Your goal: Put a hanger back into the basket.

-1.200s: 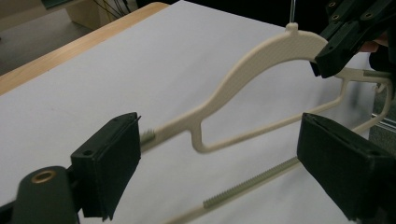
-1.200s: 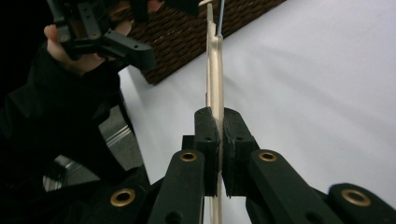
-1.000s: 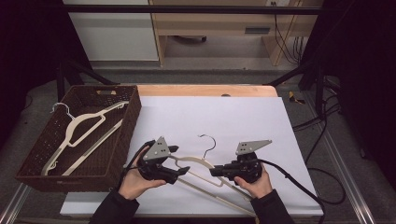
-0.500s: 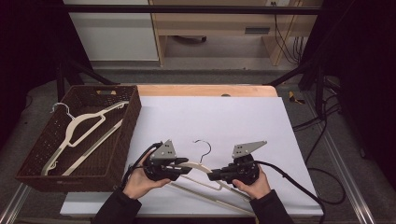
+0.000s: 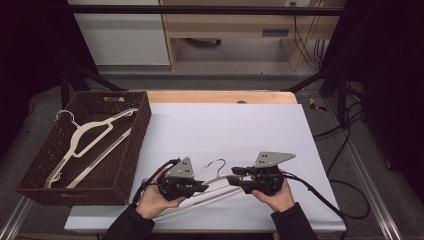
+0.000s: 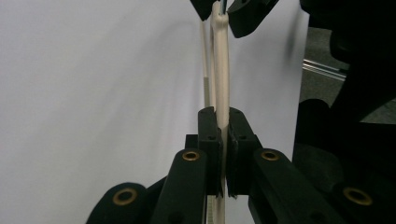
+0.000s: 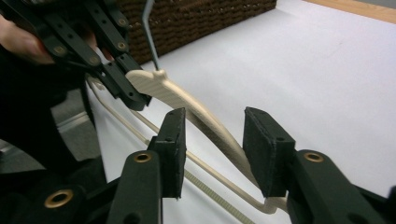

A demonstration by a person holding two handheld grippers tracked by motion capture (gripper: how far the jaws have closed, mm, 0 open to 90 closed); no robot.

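Your left gripper (image 5: 200, 187) has just been closing, and its jaws are now clamped on the hanger (image 5: 218, 178): in the left gripper view the cream arm (image 6: 221, 100) runs straight up between the two pads, both pressing on it. Beyond those jaws the hanger's neck reaches your right gripper (image 6: 224, 11), whose tips stand on either side of it.

Your right gripper (image 5: 234, 179) has just been opening. In the right gripper view its jaws stand apart, with the hanger's arm (image 7: 205, 120) passing through the gap, nearer the left pad, and neither pad pressing on it. The lower bar (image 7: 210, 170) lies under the jaws. Just past them sit the metal hook (image 7: 149, 32) and your left gripper (image 7: 126, 86), which grips the hanger's shoulder.

In the high view the hanger spans between both grippers over the white sheet (image 5: 225, 130), hook pointing away from you. Well off to your left gripper's side a basket (image 5: 137, 150) holds another hanger (image 5: 87, 137).
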